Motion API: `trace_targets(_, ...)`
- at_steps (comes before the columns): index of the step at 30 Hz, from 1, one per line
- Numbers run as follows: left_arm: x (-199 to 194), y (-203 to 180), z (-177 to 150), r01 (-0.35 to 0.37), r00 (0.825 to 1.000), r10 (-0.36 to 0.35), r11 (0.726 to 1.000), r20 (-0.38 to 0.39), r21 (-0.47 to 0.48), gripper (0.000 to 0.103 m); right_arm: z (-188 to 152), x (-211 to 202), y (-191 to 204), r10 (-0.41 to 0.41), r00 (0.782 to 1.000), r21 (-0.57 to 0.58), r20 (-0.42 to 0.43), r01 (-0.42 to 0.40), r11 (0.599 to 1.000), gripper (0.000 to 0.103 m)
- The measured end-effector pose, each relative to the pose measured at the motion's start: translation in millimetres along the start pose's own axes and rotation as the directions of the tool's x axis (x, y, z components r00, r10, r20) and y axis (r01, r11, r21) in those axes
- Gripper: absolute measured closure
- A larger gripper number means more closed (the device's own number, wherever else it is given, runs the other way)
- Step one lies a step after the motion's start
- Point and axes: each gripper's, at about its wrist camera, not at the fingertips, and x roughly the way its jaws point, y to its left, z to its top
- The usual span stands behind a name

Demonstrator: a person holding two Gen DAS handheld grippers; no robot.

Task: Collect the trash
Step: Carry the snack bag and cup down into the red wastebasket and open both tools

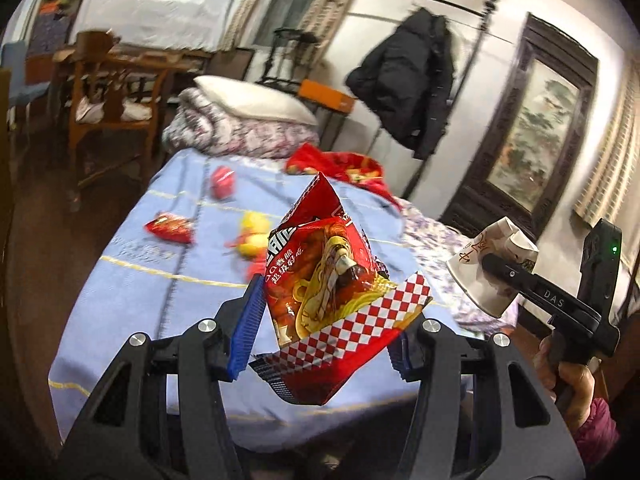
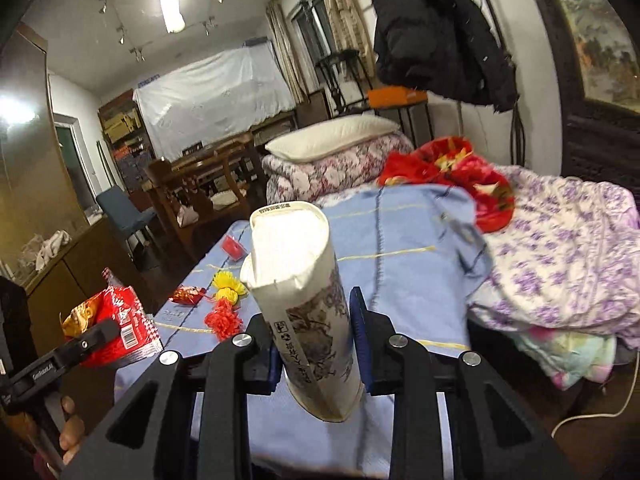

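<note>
My left gripper [image 1: 326,320] is shut on a red snack bag [image 1: 320,264] with a checkered edge, held up over the blue bedspread [image 1: 140,280]. My right gripper [image 2: 312,320] is shut on a crushed white paper cup [image 2: 304,288], its bottom pointing away from me. In the left wrist view the paper cup [image 1: 476,264] hangs at the right in the right gripper [image 1: 504,272]. The right wrist view has the snack bag [image 2: 120,316] at the left. Loose on the bed lie a small red wrapper [image 1: 170,230], a red packet [image 1: 222,182] and yellow and red paper flowers [image 1: 252,236].
A folded floral quilt with a pillow [image 1: 248,120] and a red blanket [image 1: 344,168] lie at the bed's far end. A purple floral quilt [image 2: 560,248] covers the right side. A wooden chair [image 1: 112,92] stands left of the bed. A black jacket [image 1: 408,80] hangs on a rack.
</note>
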Motion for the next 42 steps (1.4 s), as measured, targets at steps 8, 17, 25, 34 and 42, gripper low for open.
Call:
trace_targets(8, -19.4, -91.6, -9.3, 0.095, 0.995, -0.093, 0.988, -0.025, 0.121, 0.049, -17.0, -96.6, -51.5, -0.05, 0.996, 0.002, 0.073, 0.05, 0.999, 0.073)
trace_targets(17, 22.4, -200.8, -43.2, 0.237, 0.963, -0.193, 0.938, -0.188, 0.252, 0.049, -62.1, -159.6, -152.0, -0.179, 0.981, 0.111, 0.076, 0.17, 0.979, 0.072)
trace_targets(25, 85.6, -264.0, -90.9, 0.332, 0.905, -0.209, 0.892, -0.37, 0.307, 0.049, -137.2, -122.8, -238.9, -0.243, 0.961, 0.248, -0.13, 0.269, 0.931, 0.066)
trace_targets(34, 145.0, -310.2, -138.5, 0.408, 0.832, -0.19, 0.847, -0.522, 0.342, 0.049, -190.6, -128.3, -310.7, -0.234, 0.955, 0.49, -0.182, 0.295, 0.82, 0.038)
trace_targets(42, 159.4, -352.4, -169.0, 0.457, 0.802, -0.167, 0.79, -0.573, 0.408, 0.027, -195.9, -164.8, -345.1, -0.294, 0.952, 0.586, -0.091, 0.29, 0.757, 0.034)
